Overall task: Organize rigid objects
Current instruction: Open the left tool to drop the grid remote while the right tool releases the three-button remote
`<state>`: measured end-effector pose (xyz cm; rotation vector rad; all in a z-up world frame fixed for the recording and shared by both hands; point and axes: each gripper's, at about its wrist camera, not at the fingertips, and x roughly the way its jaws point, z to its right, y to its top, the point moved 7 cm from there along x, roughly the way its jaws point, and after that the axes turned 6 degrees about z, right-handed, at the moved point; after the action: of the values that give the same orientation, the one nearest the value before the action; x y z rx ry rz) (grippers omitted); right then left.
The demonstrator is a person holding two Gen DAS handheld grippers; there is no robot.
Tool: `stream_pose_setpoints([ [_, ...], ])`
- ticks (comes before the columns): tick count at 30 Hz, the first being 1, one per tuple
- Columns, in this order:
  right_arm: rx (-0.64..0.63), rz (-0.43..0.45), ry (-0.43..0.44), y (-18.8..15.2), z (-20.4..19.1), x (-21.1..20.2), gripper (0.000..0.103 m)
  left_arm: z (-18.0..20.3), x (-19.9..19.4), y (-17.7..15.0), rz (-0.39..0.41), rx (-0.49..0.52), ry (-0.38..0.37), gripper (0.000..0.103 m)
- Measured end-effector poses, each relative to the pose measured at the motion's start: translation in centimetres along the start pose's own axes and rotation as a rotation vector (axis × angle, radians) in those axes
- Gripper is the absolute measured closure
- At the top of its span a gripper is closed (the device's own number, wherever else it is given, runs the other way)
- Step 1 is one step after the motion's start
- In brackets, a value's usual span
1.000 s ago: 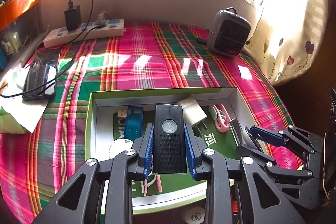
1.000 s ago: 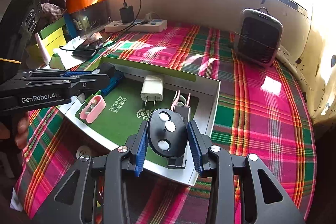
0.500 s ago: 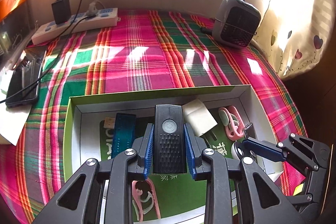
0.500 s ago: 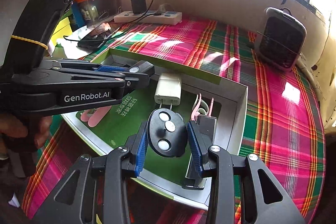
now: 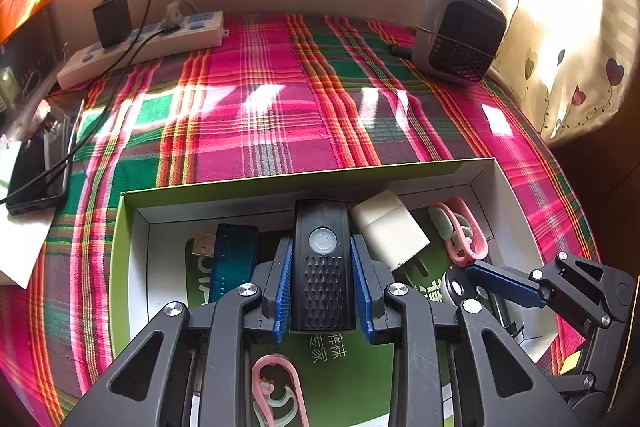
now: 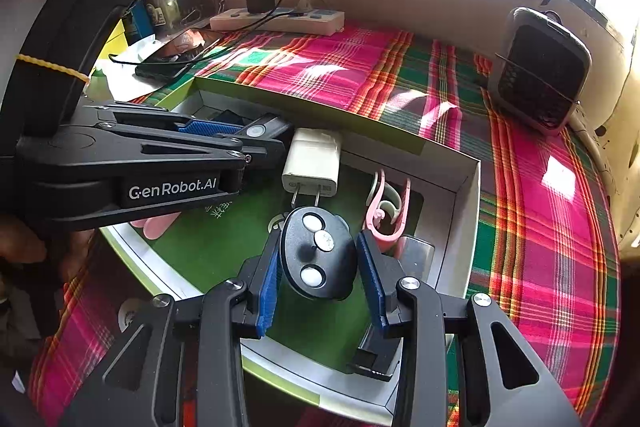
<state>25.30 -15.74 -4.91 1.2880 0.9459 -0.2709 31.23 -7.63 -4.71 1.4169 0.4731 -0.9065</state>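
Two grippers, two gadgets, one box: both loads hang over the open green-rimmed box (image 5: 120, 227), ready to go down.

The left gripper (image 5: 322, 285) is clamped on a black power-button device (image 5: 323, 267) whose long axis runs straight out along the fingers (image 5: 282, 291); the right gripper (image 6: 320, 269) grips an oval black key fob (image 6: 318, 253) with three pale buttons. Each load sits directly above the box's green floor, so the coming move looks to be downward, the left over the middle, the right nearer the right-hand wall. Already in the box: one white charger plug (image 6: 314, 163), one blue USB stick (image 5: 232, 263), three pink clips, one dark block under the right gripper, too hidden to name. Beyond, on the plaid cloth (image 5: 260, 115): one power strip (image 5: 140, 45), one small heater (image 5: 460, 39), one phone (image 6: 176, 55).
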Motion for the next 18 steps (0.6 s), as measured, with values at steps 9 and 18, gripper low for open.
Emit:
stream_pose_setpoints([
  [9,-0.006,0.008,-0.027,0.1,0.41,0.06,0.065,-0.23,0.27,0.21,0.007,-0.008,0.009,0.077],
  [18,0.004,0.008,-0.034,0.03,0.48,0.1,0.065,-0.28,0.21,0.21,0.008,-0.012,0.013,0.076],
])
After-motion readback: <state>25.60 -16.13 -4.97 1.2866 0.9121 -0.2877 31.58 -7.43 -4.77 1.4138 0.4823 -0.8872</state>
